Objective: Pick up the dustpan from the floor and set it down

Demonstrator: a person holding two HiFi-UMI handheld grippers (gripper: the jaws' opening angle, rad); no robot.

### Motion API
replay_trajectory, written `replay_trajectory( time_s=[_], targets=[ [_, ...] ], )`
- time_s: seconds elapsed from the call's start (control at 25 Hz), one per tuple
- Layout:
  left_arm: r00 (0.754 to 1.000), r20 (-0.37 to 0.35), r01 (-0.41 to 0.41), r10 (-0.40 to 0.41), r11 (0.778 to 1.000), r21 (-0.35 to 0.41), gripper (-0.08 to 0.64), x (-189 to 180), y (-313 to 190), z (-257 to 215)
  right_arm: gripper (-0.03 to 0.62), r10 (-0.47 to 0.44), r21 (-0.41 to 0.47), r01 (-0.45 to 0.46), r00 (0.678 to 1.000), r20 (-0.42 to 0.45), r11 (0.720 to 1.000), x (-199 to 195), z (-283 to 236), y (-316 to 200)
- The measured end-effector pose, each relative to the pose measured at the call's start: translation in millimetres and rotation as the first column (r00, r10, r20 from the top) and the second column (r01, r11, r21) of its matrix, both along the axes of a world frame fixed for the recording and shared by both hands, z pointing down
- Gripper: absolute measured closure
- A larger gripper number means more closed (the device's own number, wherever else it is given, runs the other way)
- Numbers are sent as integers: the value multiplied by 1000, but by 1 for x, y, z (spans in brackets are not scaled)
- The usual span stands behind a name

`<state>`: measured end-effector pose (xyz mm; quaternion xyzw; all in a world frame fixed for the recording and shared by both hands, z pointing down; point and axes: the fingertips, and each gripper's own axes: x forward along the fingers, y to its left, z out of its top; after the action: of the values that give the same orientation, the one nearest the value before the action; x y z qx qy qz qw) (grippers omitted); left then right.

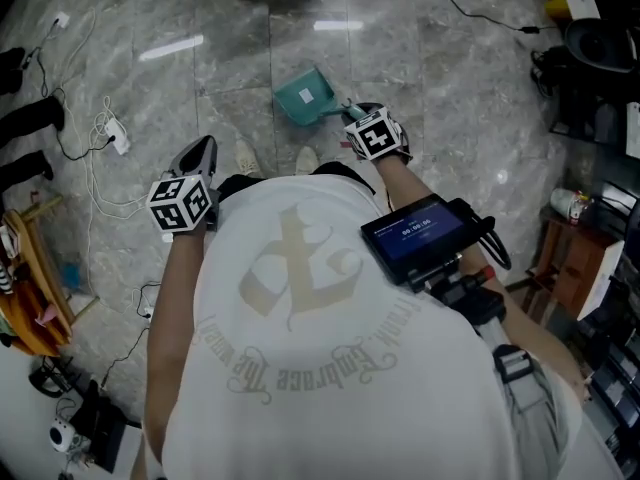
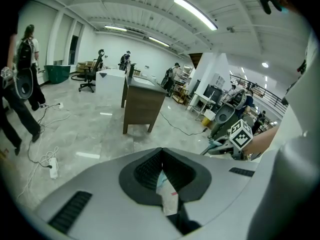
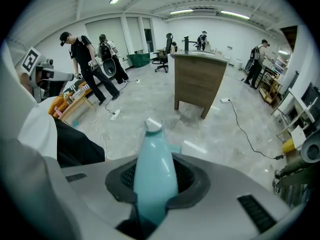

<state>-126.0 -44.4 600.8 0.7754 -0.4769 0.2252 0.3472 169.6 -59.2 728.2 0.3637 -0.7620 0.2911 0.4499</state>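
Note:
A teal dustpan [image 1: 305, 96] shows in the head view just ahead of the person's feet, its handle running back to my right gripper [image 1: 352, 114]. In the right gripper view the teal handle [image 3: 152, 179] stands up between the pads, and my right gripper [image 3: 154, 170] is shut on it. The pan's scoop is hidden there. My left gripper [image 1: 202, 151] hangs to the left, apart from the dustpan and pointing down at the floor. Its jaws [image 2: 161, 158] are closed together, with a small white paper scrap [image 2: 168, 196] pinched between them.
A brown wooden cabinet [image 3: 198, 81] stands on the grey marble floor ahead. A white power strip with cables [image 1: 116, 134] lies to the left. People [image 3: 86, 63] stand at the left, near an orange rack [image 1: 28, 290]. Dark equipment and shelves [image 1: 590, 58] fill the right side.

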Motion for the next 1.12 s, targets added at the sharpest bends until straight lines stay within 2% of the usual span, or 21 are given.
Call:
replay_trajectory(
  time_s=[0.2,0.52,0.76,0.96,1.12],
  targets=[
    [1000,-24,-5,6,1000,28,548,-19,-21,-5,494,-6,14,6,1000,-13,1000,-9,-21,-16],
    [997,-73,-5,11,997,80,548,-55,-64,-10,494,-37,72,37,999,-6,997,-57,-59,-45],
    [995,-92,-42,47,998,56,548,-64,-54,-5,494,-24,60,23,999,21,998,-81,-82,-36],
    [993,-108,-41,55,991,127,548,-73,-84,-20,494,-70,127,65,997,31,990,-101,-113,-78],
    [992,-110,-39,55,989,144,548,-84,-86,-20,494,-106,151,99,994,37,984,-121,-128,-87]
  ],
)
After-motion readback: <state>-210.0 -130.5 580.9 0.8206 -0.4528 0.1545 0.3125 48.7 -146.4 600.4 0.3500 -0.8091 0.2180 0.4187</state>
